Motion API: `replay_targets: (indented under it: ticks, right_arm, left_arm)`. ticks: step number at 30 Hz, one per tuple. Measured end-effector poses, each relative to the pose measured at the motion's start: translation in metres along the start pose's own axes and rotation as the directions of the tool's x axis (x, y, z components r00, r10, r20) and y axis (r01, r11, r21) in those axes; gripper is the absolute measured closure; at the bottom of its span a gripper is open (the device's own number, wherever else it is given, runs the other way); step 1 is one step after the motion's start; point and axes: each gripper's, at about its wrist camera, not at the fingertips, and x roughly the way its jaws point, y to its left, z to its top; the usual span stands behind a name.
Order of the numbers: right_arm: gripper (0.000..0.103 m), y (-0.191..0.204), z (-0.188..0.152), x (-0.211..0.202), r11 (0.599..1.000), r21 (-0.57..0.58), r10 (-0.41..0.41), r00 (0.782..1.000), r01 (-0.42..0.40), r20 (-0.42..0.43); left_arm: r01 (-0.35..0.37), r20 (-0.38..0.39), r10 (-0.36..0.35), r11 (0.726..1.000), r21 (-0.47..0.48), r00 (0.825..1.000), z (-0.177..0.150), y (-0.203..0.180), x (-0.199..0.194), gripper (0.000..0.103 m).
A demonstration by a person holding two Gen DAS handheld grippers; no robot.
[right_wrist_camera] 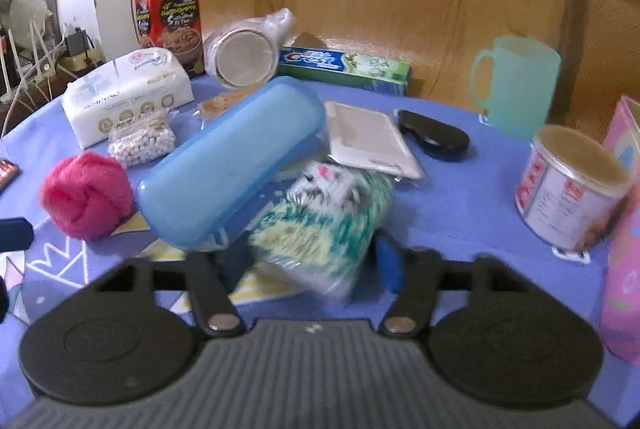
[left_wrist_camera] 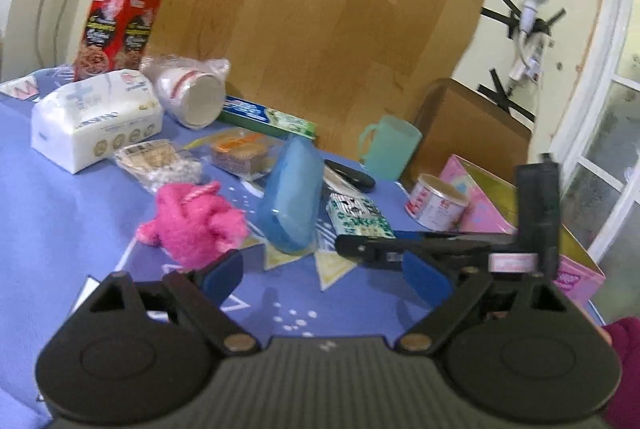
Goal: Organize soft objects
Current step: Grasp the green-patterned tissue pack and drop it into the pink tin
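A green-and-white fuzzy bundle (right_wrist_camera: 320,225) in clear wrap lies on the blue tablecloth (right_wrist_camera: 472,197). It fills the gap of my right gripper (right_wrist_camera: 316,261), whose pads press its sides. The left wrist view shows the same bundle (left_wrist_camera: 356,217), with one finger (left_wrist_camera: 368,249) of the right gripper coming in from the right. A pink fluffy ball (left_wrist_camera: 196,225) sits just ahead and to the left of my left gripper (left_wrist_camera: 324,277), which is open and holds nothing. That pink ball (right_wrist_camera: 86,197) is at the left in the right wrist view. An open pink box (left_wrist_camera: 520,213) stands at the table's right edge.
A blue plastic case (right_wrist_camera: 232,157) leans against the bundle's left side. Behind are a tissue pack (right_wrist_camera: 128,89), a red carton (right_wrist_camera: 172,9), wrapped cups (right_wrist_camera: 244,57), a toothpaste box (right_wrist_camera: 344,69), a teal mug (right_wrist_camera: 516,85), a black case (right_wrist_camera: 436,137) and a tin (right_wrist_camera: 568,189). A wooden board backs the table.
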Motion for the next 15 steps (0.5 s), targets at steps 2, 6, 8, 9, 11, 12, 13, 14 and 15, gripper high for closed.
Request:
replay_targets:
  ticks: [2,6,8,9,11,12,13,14,15]
  right_arm:
    - [0.047,-0.011,-0.015,-0.023,1.0,0.017,0.013,1.0,-0.013,0.004]
    - [0.047,-0.021,-0.057,-0.074,0.998,0.025,0.054,0.998,-0.055,0.028]
    - [0.047,-0.02,-0.071,-0.091,0.998,0.035,0.051,0.998,-0.052,0.039]
    - [0.047,-0.021,-0.079,-0.099,0.997,0.05,0.049,0.998,-0.051,0.047]
    - [0.047,-0.026,-0.09,-0.109,0.997,0.067,0.032,0.997,-0.037,0.072]
    - [0.048,-0.028,-0.094,-0.116,0.998,0.066,0.003,0.995,-0.01,0.097]
    - [0.049,-0.021,-0.091,-0.117,0.998,0.054,-0.04,0.992,0.034,0.118]
    - [0.05,-0.022,-0.09,-0.122,0.996,0.038,-0.081,0.986,0.076,0.148]
    - [0.05,-0.026,-0.086,-0.127,0.993,0.033,-0.116,0.976,0.112,0.186]
  left_arm:
    - [0.031,-0.029,-0.03,0.999,0.01,0.999,-0.002,-0.006,0.007,0.015]
    - [0.168,-0.158,-0.167,0.986,-0.009,0.973,-0.003,-0.032,0.036,0.021]
    - [0.218,-0.251,-0.214,0.976,-0.013,0.944,-0.006,-0.052,0.059,0.031]
    - [0.247,-0.298,-0.242,0.969,-0.021,0.923,-0.009,-0.063,0.071,0.048]
    - [0.303,-0.379,-0.295,0.952,-0.04,0.877,-0.014,-0.082,0.094,0.069]
    - [0.322,-0.397,-0.313,0.946,-0.045,0.863,-0.014,-0.092,0.103,0.07]
    - [0.335,-0.402,-0.321,0.941,-0.036,0.858,-0.013,-0.102,0.108,0.07]
    - [0.352,-0.396,-0.328,0.936,-0.013,0.857,-0.007,-0.116,0.11,0.07]
    - [0.367,-0.384,-0.332,0.93,0.019,0.862,0.0,-0.132,0.11,0.07]
